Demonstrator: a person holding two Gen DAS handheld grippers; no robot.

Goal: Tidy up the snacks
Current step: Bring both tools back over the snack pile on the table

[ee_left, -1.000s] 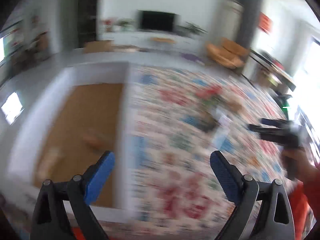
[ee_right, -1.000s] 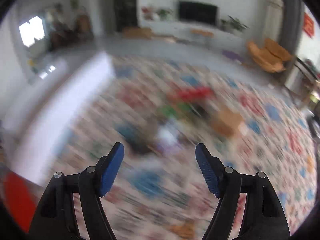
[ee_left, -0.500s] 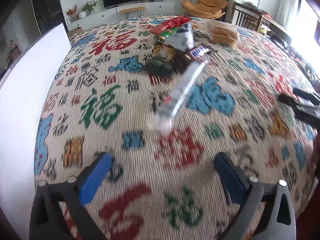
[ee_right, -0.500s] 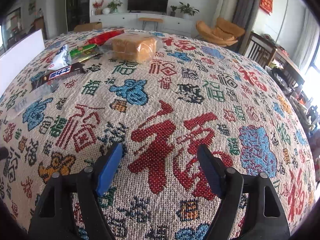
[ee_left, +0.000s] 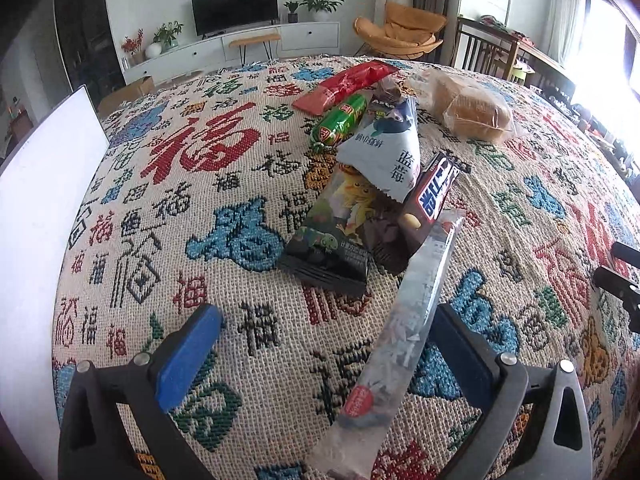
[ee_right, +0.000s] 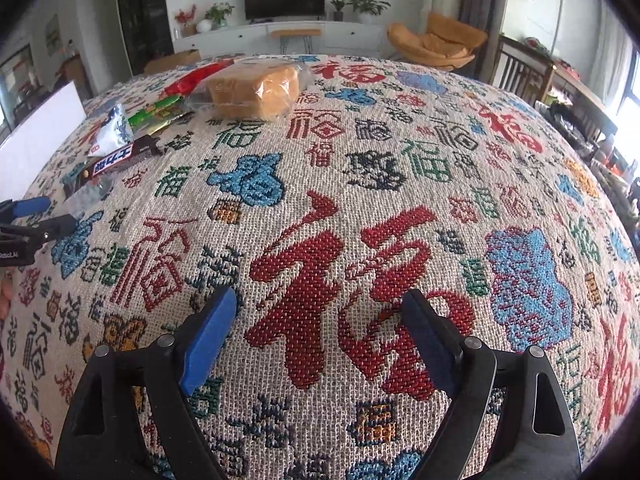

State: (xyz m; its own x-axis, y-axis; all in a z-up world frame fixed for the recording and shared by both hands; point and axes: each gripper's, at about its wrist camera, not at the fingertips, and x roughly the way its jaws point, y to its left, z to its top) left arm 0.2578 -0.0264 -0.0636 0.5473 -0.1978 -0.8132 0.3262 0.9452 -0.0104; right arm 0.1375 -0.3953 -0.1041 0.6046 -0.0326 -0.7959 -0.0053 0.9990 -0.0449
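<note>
Left tool [ee_left: 324, 348] is spread wide, hanging low over the bench [ee_left: 248, 332] with the near end of a long silvery snack stick [ee_left: 404, 336] lying between its fingers. It leans up against the right-hand blue pad [ee_left: 460, 352], but nothing's pinched. The left pad sits well clear.

Right tool [ee_right: 320, 340] is just as wide and empty, hovering over a bare patch of the woven cloth. From its side you can see the left tool off at the cloth's left edge by the snacks.

Past the silver stick's far end is the pile: a dark pouch with a frog on it [ee_left: 336, 236], a Snickers bar [ee_left: 434, 194] touching the stick's tip, a white blueberry bag [ee_left: 384, 152] lying over both, then a green sausage [ee_left: 340, 120], a red packet [ee_left: 348, 84] and some wrapped bread [ee_left: 468, 108] further back. A white board [ee_left: 36, 216] stands along the left edge of the bench.

My read: sorting's barely begun, everything's still in one heap, and the left tool is lining up for the first grab. Next it needs to close on the stick, probably shifting right a touch first so the wrapper sits centred. That wrapper looks thin and crinkly, so it could slide or fold if caught at the edge.
</note>
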